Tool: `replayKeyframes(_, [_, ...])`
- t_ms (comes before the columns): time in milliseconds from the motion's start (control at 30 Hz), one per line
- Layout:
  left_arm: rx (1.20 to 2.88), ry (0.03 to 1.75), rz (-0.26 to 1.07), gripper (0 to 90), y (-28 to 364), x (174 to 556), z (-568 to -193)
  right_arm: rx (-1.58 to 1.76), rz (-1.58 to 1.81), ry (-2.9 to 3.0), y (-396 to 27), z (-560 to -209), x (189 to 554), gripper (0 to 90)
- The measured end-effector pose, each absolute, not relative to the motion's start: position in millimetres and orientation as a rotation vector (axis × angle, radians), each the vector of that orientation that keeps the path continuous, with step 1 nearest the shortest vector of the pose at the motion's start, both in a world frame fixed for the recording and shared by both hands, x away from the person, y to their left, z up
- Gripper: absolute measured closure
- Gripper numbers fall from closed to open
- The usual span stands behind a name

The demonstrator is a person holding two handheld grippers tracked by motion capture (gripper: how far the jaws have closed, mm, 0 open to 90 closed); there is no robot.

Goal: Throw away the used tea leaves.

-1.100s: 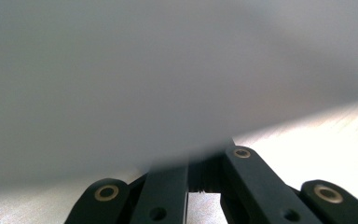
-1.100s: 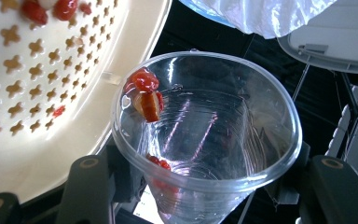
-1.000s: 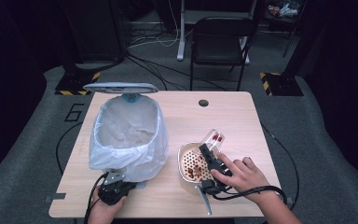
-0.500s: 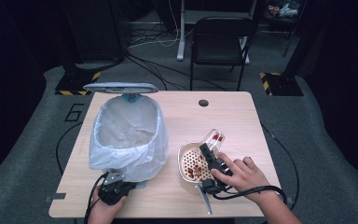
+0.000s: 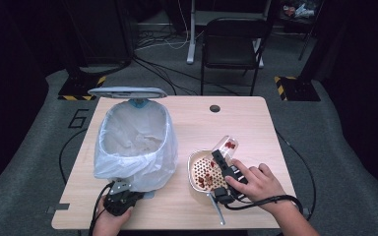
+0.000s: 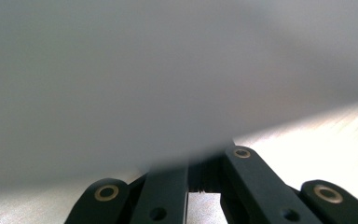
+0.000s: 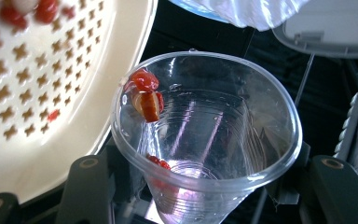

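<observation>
In the high view the right gripper (image 5: pixel 223 158) lies over a cream strainer (image 5: pixel 195 160) on the table (image 5: pixel 236 118), its jaws clamped on a clear cup (image 5: pixel 226 145) tipped on its side with the mouth toward the strainer; red bits (image 5: pixel 205 174) lie on the strainer's perforated floor and a few red ones show inside the cup. The right hand (image 5: pixel 256 184) grips the tool from the near side, and the strainer's handle (image 5: pixel 217 209) points toward the table's near edge. To the left stands a bin (image 5: pixel 135 142) lined with a white bag, its lid (image 5: pixel 127 92) raised at the far side. The left gripper (image 5: pixel 119 196) rests on the table at the foot of the bin, right against the bag, jaws pressed together. In the left gripper view the black jaws stand closed, close up to the blurred white bag (image 6: pixel 168 84), with the pale tabletop (image 6: pixel 326 135) at right. In the right gripper view the cup (image 7: pixel 205 140) sits pinched between the two jaws, mouth toward the camera; red pieces (image 7: pixel 144 95) cling to its inner wall near the rim and more sit at the bottom. The strainer (image 7: pixel 46 93), with star-shaped holes, lies just beside the cup at left, touching its rim.
</observation>
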State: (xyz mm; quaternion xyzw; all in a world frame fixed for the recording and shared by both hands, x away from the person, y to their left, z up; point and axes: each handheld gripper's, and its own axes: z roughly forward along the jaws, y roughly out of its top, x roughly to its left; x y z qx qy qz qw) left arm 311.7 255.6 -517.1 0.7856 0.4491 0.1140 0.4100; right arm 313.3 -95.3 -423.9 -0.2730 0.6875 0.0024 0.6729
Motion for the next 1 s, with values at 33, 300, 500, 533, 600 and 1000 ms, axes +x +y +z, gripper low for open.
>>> replayKeyframes(33, [1.978, 1.131, 0.287, 90.0, 256, 312, -517, -0.579, 0.03, 1.55, -96, -423, 313, 40.2])
replayKeyframes(300, [1.974, 1.132, 0.284, 90.0, 256, 312, -517, -0.444, 0.183, 1.707, -96, -413, 313, 40.1])
replayKeyframes(500, [1.968, 1.132, 0.281, 90.0, 256, 312, -518, -0.172, 0.413, 1.83, -99, -397, 318, 40.1])
replayKeyframes(533, [1.968, 1.132, 0.281, 90.0, 256, 312, -518, -0.172, 0.413, 1.83, -99, -397, 318, 40.1])
replayKeyframes(600, [1.966, 1.13, 0.28, 90.0, 256, 312, -518, -0.072, 0.509, 1.875, -102, -389, 321, 40.0])
replayKeyframes(1000, [1.973, 1.131, 0.277, 90.0, 256, 312, -517, 0.419, 1.026, 2.094, -127, -360, 345, 39.1])
